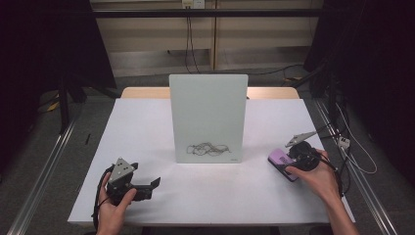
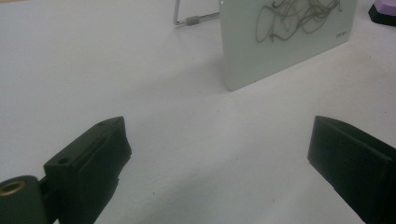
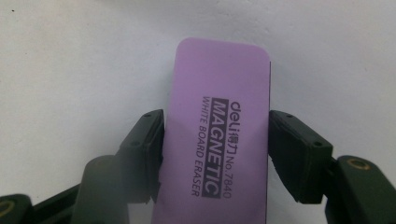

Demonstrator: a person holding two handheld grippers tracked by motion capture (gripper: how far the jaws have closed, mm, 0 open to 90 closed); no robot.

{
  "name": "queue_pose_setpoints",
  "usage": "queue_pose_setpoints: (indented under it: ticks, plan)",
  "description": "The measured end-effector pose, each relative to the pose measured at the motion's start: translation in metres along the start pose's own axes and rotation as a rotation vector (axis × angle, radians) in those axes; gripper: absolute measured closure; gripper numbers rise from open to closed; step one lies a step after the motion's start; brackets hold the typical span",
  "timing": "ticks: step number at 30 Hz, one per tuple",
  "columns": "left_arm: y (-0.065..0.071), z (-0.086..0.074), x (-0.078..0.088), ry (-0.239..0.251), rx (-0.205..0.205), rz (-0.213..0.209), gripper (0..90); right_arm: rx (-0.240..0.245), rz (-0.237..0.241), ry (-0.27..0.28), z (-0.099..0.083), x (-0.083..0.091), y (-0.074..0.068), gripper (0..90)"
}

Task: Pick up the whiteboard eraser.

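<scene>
Now | eraser [image 3: 217,140] flat | long axis along right gripper [image 3: 216,154] jaws

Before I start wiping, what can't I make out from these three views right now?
- Eraser underside and near end: right gripper view, facing the table and cut off by the bottom edge.
- Eraser in the high view: largely covered by the right gripper and hand.
- Stand behind the whiteboard: high view, hidden by the board; in the left gripper view a bit of wire shows, cut off by the top edge.
- Small print at the whiteboard's lower corner: too small, blurred.
</scene>
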State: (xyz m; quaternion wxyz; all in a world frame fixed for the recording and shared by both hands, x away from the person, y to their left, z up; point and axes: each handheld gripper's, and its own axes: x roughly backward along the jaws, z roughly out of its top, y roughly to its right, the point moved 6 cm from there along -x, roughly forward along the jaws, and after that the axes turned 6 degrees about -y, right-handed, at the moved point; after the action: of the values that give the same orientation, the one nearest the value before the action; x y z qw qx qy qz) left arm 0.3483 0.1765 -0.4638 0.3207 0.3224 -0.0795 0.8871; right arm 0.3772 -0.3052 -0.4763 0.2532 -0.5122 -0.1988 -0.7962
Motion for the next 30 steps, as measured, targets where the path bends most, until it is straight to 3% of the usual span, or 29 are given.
queue_pose_setpoints:
  ticks: [9,17,24,30]
  plan:
    - [0.000,0.000,0.000,-0.002,0.002,-0.002,5.2,-0.021,-0.014,-0.022,0.001,0.001,-0.002,40.9]
    - [-0.001,0.000,0.000,0.001,0.007,-0.003,5.2,-0.029,-0.015,0.003,0.003,0.005,-0.004,41.3]
    - [-0.001,-0.001,0.000,-0.002,0.007,-0.004,5.2,-0.051,0.000,0.069,0.006,0.009,-0.006,41.3]
    - [-0.007,-0.001,0.001,0.001,0.033,0.007,5.2,-0.034,-0.010,0.136,0.012,0.019,-0.010,41.4]
